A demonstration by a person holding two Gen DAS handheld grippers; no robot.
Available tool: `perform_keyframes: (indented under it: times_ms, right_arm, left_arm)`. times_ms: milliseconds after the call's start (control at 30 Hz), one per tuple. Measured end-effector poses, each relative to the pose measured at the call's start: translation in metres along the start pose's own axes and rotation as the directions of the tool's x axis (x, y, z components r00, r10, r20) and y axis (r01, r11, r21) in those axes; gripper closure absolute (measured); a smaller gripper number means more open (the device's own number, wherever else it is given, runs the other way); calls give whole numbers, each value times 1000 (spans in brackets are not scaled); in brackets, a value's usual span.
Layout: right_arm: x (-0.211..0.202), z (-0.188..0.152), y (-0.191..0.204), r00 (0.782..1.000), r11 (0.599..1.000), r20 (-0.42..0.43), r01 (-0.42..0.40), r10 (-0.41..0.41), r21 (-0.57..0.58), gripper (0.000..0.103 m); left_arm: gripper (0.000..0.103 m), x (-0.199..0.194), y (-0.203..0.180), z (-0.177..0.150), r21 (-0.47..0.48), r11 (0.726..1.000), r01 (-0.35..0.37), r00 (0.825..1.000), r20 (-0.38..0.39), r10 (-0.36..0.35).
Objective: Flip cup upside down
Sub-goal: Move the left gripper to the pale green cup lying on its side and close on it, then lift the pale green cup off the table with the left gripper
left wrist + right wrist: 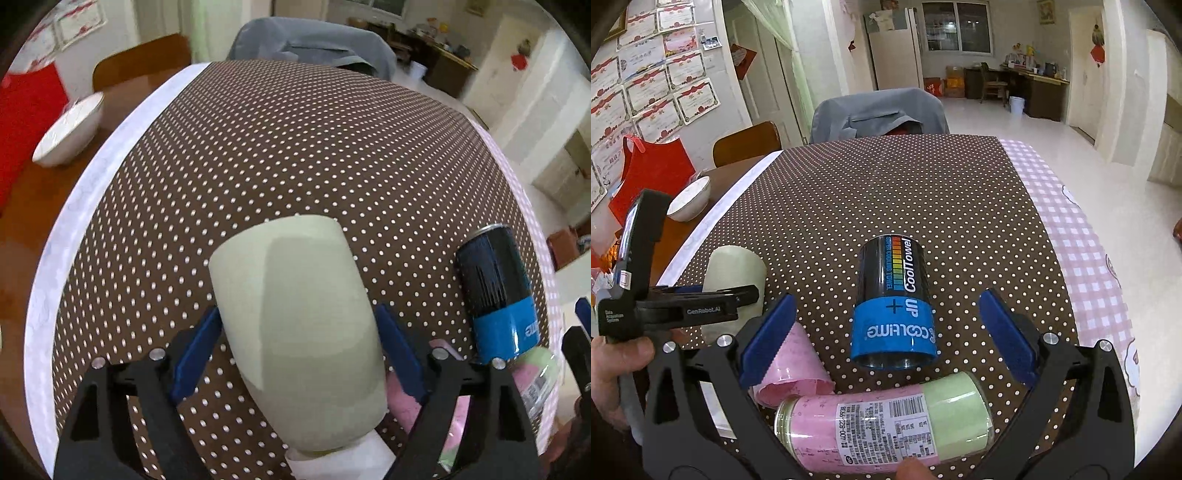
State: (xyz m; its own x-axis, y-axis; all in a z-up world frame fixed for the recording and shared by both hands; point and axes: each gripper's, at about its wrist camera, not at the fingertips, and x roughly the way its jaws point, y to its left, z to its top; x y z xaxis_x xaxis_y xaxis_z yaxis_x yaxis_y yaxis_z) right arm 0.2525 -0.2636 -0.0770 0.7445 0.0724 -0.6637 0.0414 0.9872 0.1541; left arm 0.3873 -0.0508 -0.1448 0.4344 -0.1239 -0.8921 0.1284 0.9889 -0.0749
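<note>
Two handheld grippers work above a brown polka-dot tablecloth (pixel 295 147). The left gripper (pixel 299 347) clamps a pale green cup (pixel 299 325) between its blue pads, the cup tilted. The right gripper (pixel 886 328) is spread apart, holding nothing, around an upside-down blue CoolTowel can (pixel 895 306). A clear pink-and-green jar (pixel 882 421) lies nearest.

Even, soft indoor light; heavy fisheye bending and dark corners; motion blur across the left-wrist view.
</note>
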Motion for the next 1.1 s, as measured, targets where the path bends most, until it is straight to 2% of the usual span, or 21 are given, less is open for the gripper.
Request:
perform_keyframes:
  times_ms: [300, 467, 700, 900, 1100]
  right_arm:
    - [-14, -6, 2, 1000, 1000, 16, 6, -7, 8, 6]
    - [-25, -8, 1, 999, 1000, 36, 6, -7, 16, 6]
    - [-46, -16, 0, 998, 1000, 67, 4, -5, 18, 6]
    - [-71, -27, -3, 994, 1000, 110, 7, -9, 23, 6]
    - [-94, -46, -12, 990, 999, 139, 27, -30, 22, 6]
  left_arm:
    - [22, -9, -3, 5, 37, 998, 44, 999, 16, -45]
    - [22, -31, -3, 5, 40, 998, 53, 997, 59, -56]
    - [22, -81, -3, -6, 49, 996, 68, 988, 136, -74]
    - [22, -129, -18, -35, 100, 991, 89, 973, 206, -108]
    - [22, -154, -36, -82, 162, 979, 123, 962, 225, -158]
